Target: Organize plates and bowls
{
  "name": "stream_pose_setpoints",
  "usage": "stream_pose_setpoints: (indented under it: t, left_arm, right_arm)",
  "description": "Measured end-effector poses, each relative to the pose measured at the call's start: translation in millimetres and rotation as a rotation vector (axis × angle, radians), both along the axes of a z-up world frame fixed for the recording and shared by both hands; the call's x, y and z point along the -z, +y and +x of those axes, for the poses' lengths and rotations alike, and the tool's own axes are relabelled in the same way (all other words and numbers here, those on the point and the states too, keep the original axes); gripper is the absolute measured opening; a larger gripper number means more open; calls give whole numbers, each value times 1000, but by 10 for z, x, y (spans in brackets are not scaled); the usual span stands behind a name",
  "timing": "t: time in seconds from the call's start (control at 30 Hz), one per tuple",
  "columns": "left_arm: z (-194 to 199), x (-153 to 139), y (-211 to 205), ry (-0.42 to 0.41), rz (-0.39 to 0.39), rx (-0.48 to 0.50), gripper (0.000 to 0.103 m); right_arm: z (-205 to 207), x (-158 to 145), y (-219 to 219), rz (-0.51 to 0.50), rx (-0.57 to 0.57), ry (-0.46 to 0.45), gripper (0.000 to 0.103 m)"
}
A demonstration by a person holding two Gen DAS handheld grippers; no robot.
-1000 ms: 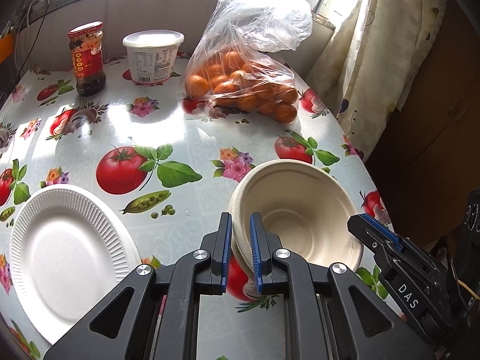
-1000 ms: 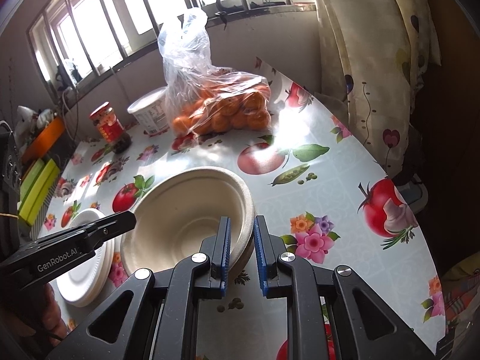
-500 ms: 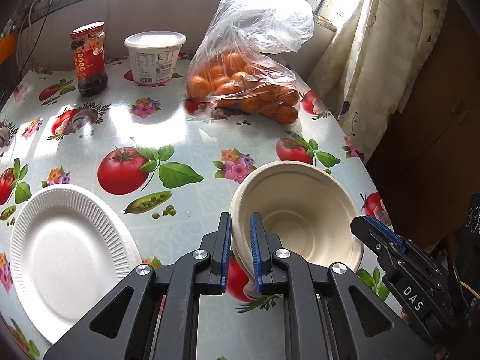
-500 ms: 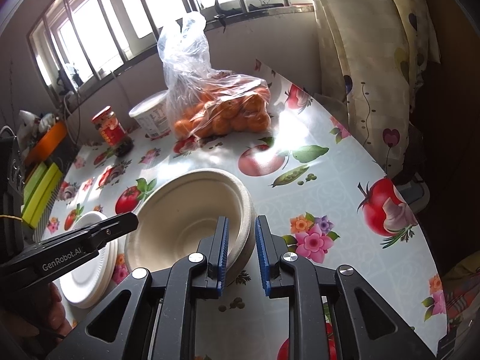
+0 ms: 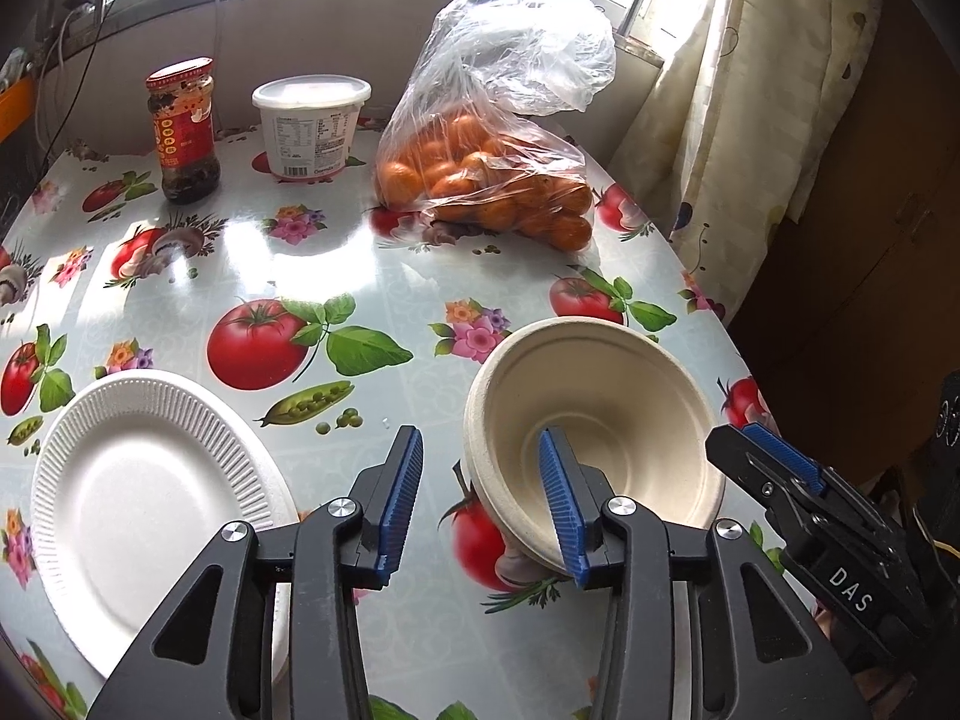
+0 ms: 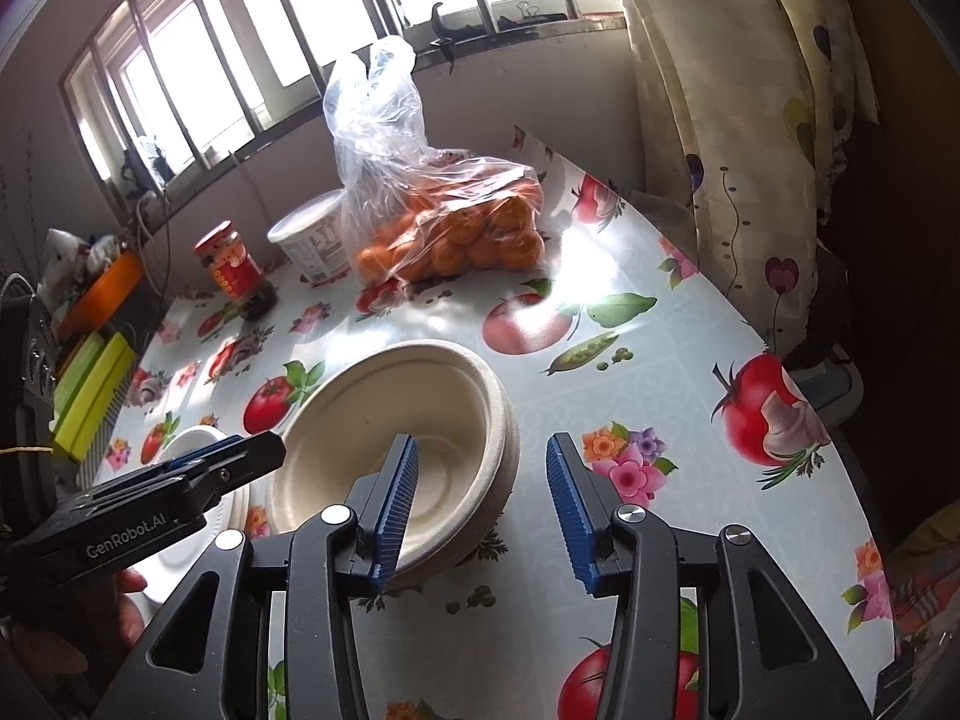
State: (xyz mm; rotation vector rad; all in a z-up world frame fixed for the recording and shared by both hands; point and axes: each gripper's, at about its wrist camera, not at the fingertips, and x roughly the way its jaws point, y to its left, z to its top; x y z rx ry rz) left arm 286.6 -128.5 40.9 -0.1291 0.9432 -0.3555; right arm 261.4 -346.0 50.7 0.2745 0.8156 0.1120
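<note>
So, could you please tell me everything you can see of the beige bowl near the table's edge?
The beige bowl is round, matte and pulpy, like moulded fibre, and empty. Its layered rim suggests a nested stack, upright on the tomato-print tablecloth. The left gripper and right gripper, whose jaws have just been opening, straddle opposite sides of the rim, one blue pad inside the bowl, one outside, with neither pair pressing it. The white paper plates lie apart, to its left.

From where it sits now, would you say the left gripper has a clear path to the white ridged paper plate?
Probably yes. The left gripper is open, straddling the rim of the beige paper bowls, and the white ridged paper plate lies just beside it with bare tablecloth between them.
</note>
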Motion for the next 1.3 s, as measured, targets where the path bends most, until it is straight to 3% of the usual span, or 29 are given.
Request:
stream_pose_setpoints:
  t: [0.43,1.3]
  left_arm:
    - [-65,82,-9,21,26,23,46]
    - [106,273,-79,105,-38,24,46]
  right_arm:
    - [-12,20,-4,-31,-12,30,52]
    - [193,267,3,12,-21,106,53]
